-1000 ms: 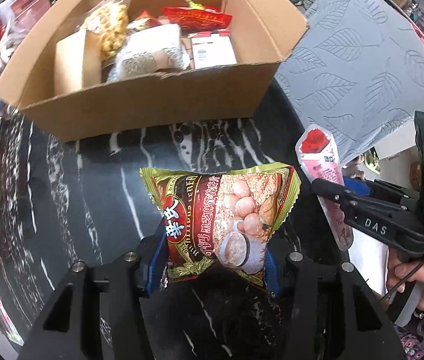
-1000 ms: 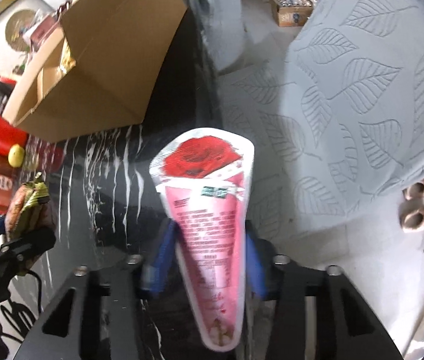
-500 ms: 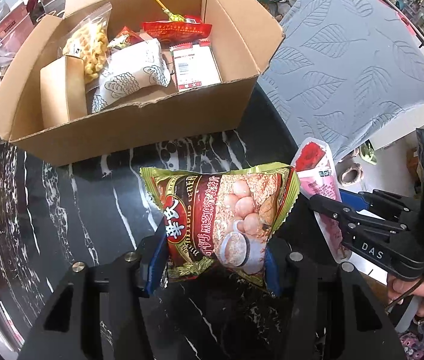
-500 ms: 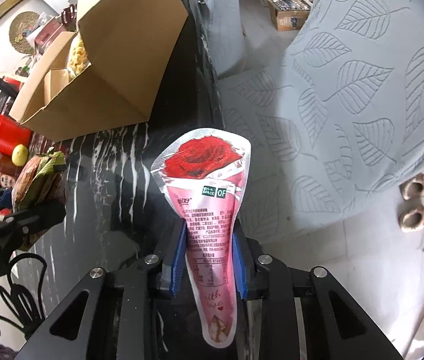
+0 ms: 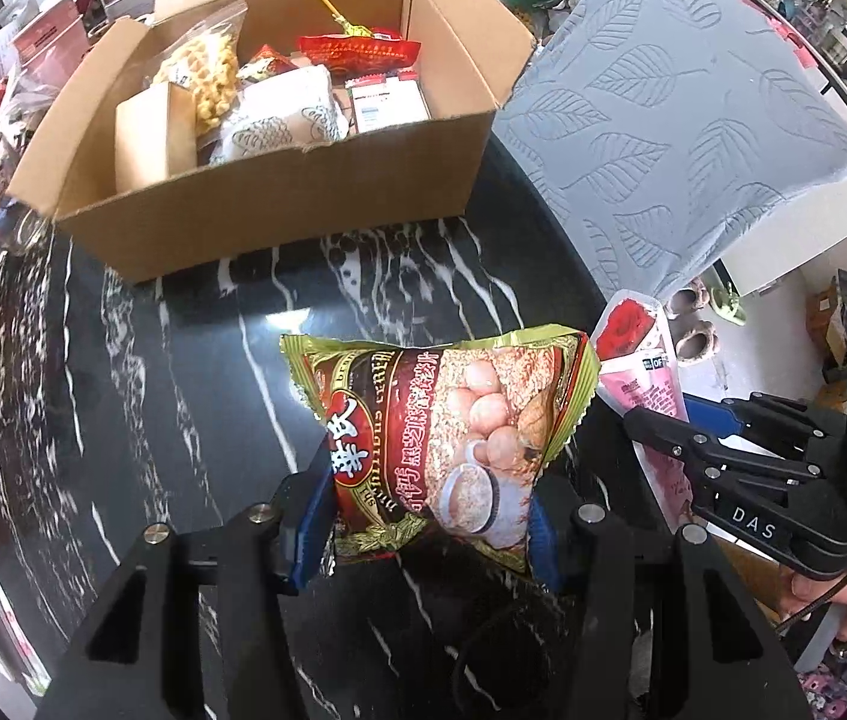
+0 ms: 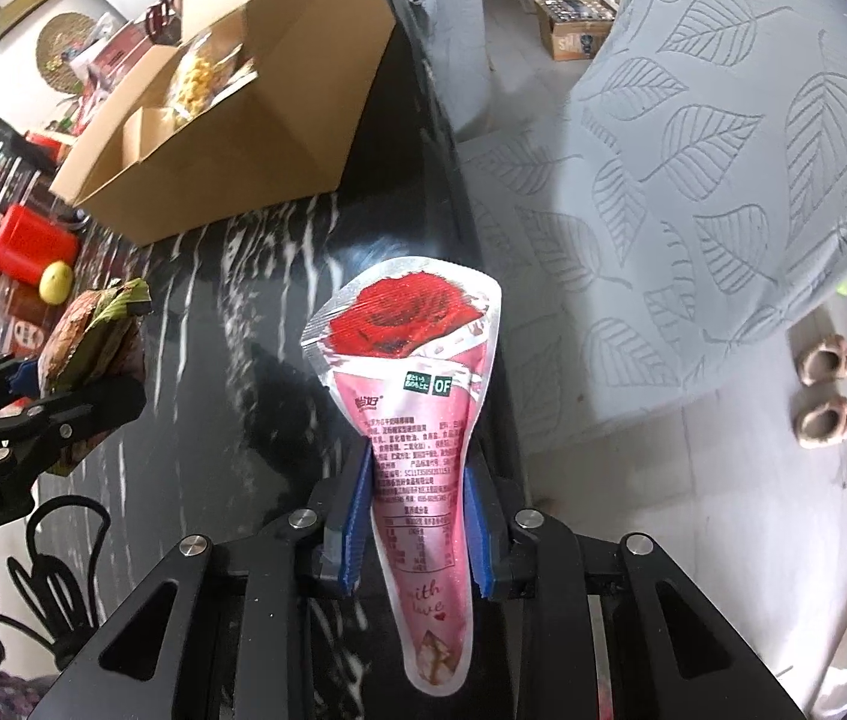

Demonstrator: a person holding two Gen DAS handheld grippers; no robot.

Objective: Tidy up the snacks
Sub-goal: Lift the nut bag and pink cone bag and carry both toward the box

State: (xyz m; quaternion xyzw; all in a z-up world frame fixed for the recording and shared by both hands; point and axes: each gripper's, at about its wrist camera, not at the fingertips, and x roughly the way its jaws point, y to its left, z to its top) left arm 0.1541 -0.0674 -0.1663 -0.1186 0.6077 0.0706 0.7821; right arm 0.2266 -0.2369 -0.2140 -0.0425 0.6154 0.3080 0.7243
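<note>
Both tongs loaded. Left gripper (image 5: 429,516) clamped on the cereal bag (image 5: 441,438), blue pads pressing its lower sides; bag puffy, standing up out of the jaws. Right gripper (image 6: 417,528) clamped on the pink cone pack (image 6: 417,420), pads on its narrow waist; its jaws have just been closing, and the pack sits pinched between them, rose end forward, tip hanging back past the pads.

Landmark: the box (image 5: 279,204), open, on the black marble table (image 5: 141,360). Both packs are held above the table on the near side of the box, clear of it. Cereal bag faces the box's front wall; cone pack is off to the right of that, by the table's edge, with the leaf-print cover (image 5: 681,120) beyond. Box already holds several snacks; little bare floor showing inside.

Step, as I judge it: carry both over the front wall and drop them in.

Risks:
- Cereal bag is air-filled and slick; pads grip low, so it may squirm out or tip if I swing fast.
- Cone pack tapers; it could slide through the pads.
- Coming in low, either pack may catch the front wall or a flap.
- Two tongs converging on one opening could knock together.
- Cone pack is near the table's edge; a slip there likely means the floor.
</note>
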